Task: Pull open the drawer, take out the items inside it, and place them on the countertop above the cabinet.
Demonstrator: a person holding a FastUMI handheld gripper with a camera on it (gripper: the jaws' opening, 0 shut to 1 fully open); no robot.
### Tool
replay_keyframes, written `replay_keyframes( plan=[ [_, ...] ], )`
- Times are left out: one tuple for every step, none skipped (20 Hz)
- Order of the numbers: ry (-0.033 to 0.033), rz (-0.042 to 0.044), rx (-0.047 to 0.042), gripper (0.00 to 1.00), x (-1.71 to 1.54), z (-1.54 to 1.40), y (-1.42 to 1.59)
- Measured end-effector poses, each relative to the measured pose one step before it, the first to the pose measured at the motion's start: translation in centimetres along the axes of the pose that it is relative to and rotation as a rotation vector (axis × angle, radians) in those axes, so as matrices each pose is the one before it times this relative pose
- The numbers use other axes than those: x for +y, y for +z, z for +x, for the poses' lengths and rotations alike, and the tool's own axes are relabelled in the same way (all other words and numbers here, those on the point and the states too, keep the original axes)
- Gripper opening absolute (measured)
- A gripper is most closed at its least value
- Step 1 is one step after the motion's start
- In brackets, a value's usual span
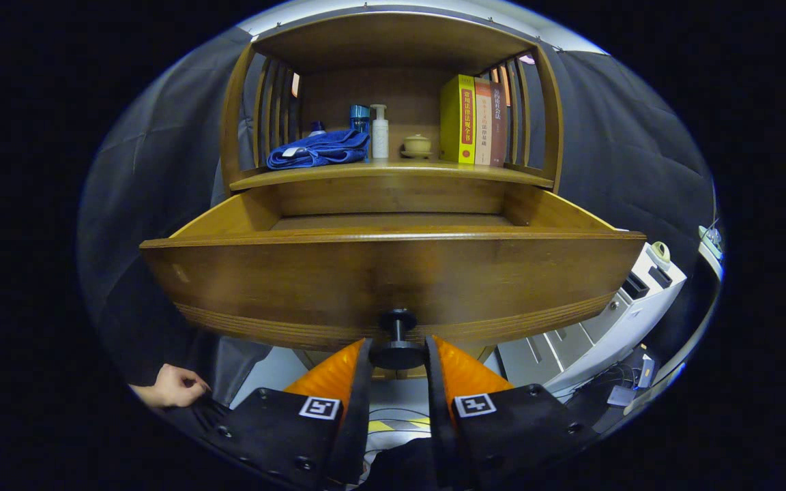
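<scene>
Right now your gripper [397,354] has its two fingers closed in on the dark round knob [397,348] of the drawer [393,273]; the knob sits squeezed between the fingertips, and both fingers look to be pressing its sides. You are holding the tool level, pointed straight at the drawer front, with the knob at 12 o'clock just ahead of the fingers.

The drawer is pulled well out of the cabinet [393,184]. Its wide wooden front fills the space right beyond the fingers, and over its top edge you can see the side walls and a strip of the bare wooden floor at the back. The nearer part of the inside is hidden behind the front panel, so you cannot tell what lies in it.

Beyond the drawer, the countertop [393,170] carries a folded blue cloth [318,150] at 11 o'clock, a blue can [359,117] and a white pump bottle [380,133] just beside it, a small lidded cup [417,144] near the middle, and three upright books [475,121] at 1 o'clock.

A hand [176,386] rests low at 9 o'clock from the fingers. At 3 o'clock stands a white unit [611,320] with cables near its foot. Dark cloth walls close the booth behind.
</scene>
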State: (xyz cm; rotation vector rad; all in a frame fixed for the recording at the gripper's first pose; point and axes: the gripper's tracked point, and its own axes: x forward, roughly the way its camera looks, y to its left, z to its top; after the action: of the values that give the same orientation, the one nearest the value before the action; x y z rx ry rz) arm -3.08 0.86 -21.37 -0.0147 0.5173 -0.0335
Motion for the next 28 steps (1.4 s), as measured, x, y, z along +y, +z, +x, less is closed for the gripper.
replay_keyframes(
  plan=[
    [0.00373, 0.00996, 0.00318, 0.50, 0.021, -0.188, -0.110],
    [0.00776, 0.00028, -0.00589, 0.55, 0.130, -0.333, 0.293],
    [-0.00044, -0.00437, -0.01868, 0.56, -0.056, -0.378, 0.599],
    [0.00053, -0.01320, -0.01743, 0.64, -0.028, -0.441, 0.712],
    [0.00026, -0.01397, -0.00861, 0.72, 0.098, -0.536, 0.365],
    [0.00333, -0.00082, -0.00501, 0.80, 0.089, -0.353, 0.478],
    [0.01121, 0.01315, -0.00406, 0.88, 0.278, -0.490, 0.403],
    [0.01508, 0.01802, -0.00293, 0.96, 0.395, -0.385, 0.567],
    [0.01212, 0.01729, -0.00554, 0.97, 0.249, -0.403, 0.720],
    [0.00921, 0.00793, -0.00596, 0.99, 0.141, -0.407, 0.955],
    [0.00645, 0.00661, -0.01152, 0.99, 0.108, -0.337, 1.147],
    [0.00292, -0.00255, -0.01787, 0.99, -0.049, -0.210, 1.445],
    [0.00177, -0.01047, -0.01925, 0.99, -0.104, -0.075, 1.549],
    [-0.00451, -0.01812, -0.00215, 0.98, -0.363, 0.281, 1.253],
    [0.00213, -0.01376, 0.00648, 0.98, -0.253, 0.310, 0.718],
    [-0.00224, -0.00011, 0.01452, 0.98, -0.303, 0.729, 0.655],
    [0.00797, -0.00295, 0.01164, 0.99, -0.090, 0.825, 0.658],
    [-0.00358, 0.00021, 0.00868, 0.98, -0.243, 0.965, 0.617],
    [0.00087, -0.00338, 0.02154, 0.99, -0.245, 1.040, 0.417],
    [0.00165, -0.00129, 0.02703, 0.99, -0.057, 1.288, 0.373],
    [-0.00658, 0.00549, 0.01890, 0.99, -0.252, 1.120, 0.405],
    [0.00100, -0.00266, 0.03230, 0.99, -0.113, 1.086, 0.134],
    [0.00344, 0.00061, 0.02441, 0.99, 0.132, 1.071, 0.368],
    [-0.00113, -0.00839, 0.02888, 0.99, -0.037, 1.112, 0.174],
    [-0.00672, -0.00727, 0.02863, 0.99, -0.192, 1.016, 0.267],
    [0.00226, -0.00317, 0.02115, 0.99, 0.172, 0.918, 0.224],
    [-0.00294, -0.00466, 0.03154, 0.99, 0.104, 0.911, 0.035],
    [0.00035, -0.00264, 0.02713, 0.99, 0.002, 0.914, -0.062]
  ],
)
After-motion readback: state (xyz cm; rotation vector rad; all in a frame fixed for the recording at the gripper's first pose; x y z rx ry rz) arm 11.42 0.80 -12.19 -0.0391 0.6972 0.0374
